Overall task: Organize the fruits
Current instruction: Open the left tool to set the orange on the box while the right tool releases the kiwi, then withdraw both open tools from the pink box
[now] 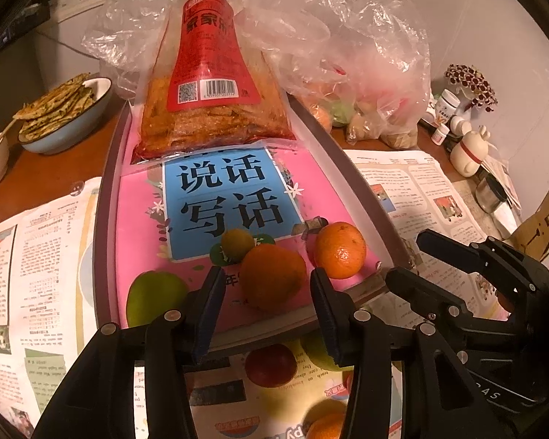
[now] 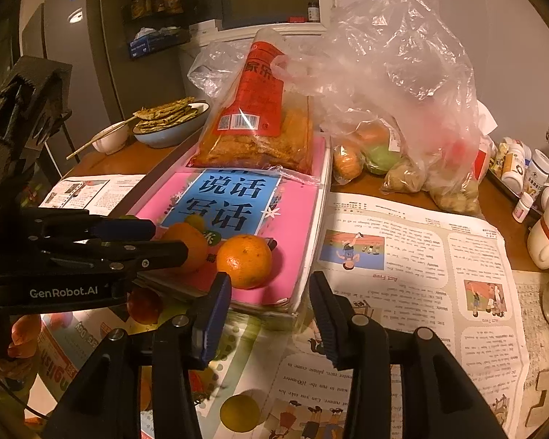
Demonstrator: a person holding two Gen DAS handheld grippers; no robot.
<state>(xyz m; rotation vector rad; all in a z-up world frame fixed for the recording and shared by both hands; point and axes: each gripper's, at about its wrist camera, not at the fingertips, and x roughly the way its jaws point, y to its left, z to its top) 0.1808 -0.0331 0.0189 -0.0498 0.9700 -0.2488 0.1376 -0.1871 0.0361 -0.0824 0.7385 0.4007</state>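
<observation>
my left hand-held gripper stood apart, gripping nothing, with the larger orange lying between its fingers on the pink book. at its two o'clock sat the smaller orange, at nine o'clock the green fruit. my right hand-held gripper was also apart and empty, the smaller orange at its eleven o'clock. a red fruit lay on the newspaper-covered table.

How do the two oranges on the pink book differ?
The nearer orange looks larger and duller, with no stem end showing; the right orange looks smaller, brighter, its stem dimple facing the camera. Nearer one sits beside a small yellow-green fruit. Both rest on the pink book, ungripped.
</observation>
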